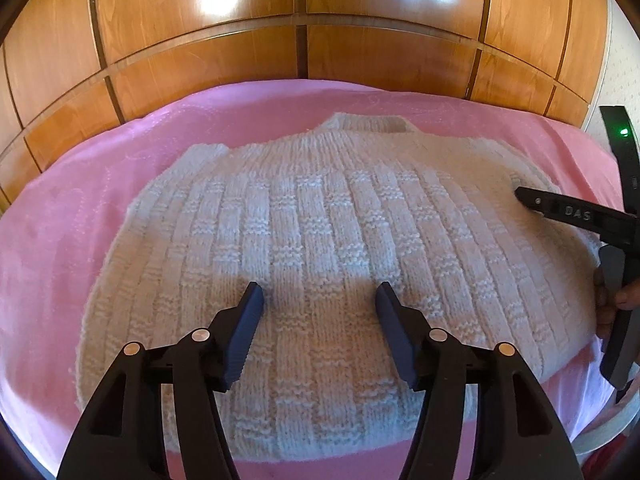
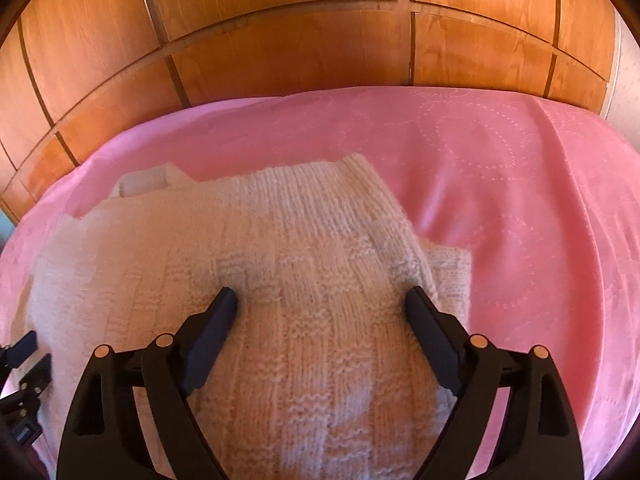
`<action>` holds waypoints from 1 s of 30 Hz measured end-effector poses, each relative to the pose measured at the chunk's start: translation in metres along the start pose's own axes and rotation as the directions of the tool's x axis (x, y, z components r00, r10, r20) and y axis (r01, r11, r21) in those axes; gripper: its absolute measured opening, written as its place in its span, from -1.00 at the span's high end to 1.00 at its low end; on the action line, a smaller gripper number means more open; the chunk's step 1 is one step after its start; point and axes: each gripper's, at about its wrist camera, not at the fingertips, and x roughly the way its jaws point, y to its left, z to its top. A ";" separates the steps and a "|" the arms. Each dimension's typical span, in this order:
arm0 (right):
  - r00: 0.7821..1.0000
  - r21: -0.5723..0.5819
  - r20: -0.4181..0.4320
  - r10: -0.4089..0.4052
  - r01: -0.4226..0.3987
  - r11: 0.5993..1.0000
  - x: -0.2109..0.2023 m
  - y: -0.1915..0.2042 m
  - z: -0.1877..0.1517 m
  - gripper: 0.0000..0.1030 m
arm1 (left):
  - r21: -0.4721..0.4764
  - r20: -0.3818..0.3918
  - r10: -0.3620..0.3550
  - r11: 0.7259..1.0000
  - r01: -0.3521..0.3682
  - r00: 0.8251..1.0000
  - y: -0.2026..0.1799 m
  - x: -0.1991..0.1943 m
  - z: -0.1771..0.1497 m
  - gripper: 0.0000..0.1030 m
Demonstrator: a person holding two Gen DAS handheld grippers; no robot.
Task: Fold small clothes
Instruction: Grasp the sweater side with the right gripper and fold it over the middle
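A small white knitted sweater [image 1: 320, 240] lies flat on a pink bedspread [image 1: 80, 208], collar at the far side. My left gripper [image 1: 319, 296] is open, its fingers over the sweater's lower middle. In the right wrist view my right gripper [image 2: 322, 300] is open over the sweater's [image 2: 304, 280] right part, where a sleeve lies folded over the body. The right gripper also shows in the left wrist view [image 1: 568, 212], resting at the sweater's right side. The left gripper's fingertips [image 2: 28, 348] show at the left edge of the right wrist view.
Wooden wardrobe panels [image 1: 304, 48] stand behind the bed. The pink bedspread [image 2: 520, 200] stretches to the right of the sweater. A hand [image 1: 616, 300] holds the right gripper's handle.
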 end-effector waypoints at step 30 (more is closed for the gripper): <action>0.900 0.317 0.033 0.435 -0.422 0.849 -0.068 -0.042 -0.052 0.46 | -0.145 -0.056 -0.241 0.962 0.231 0.969 0.025 -0.005 -0.011 0.15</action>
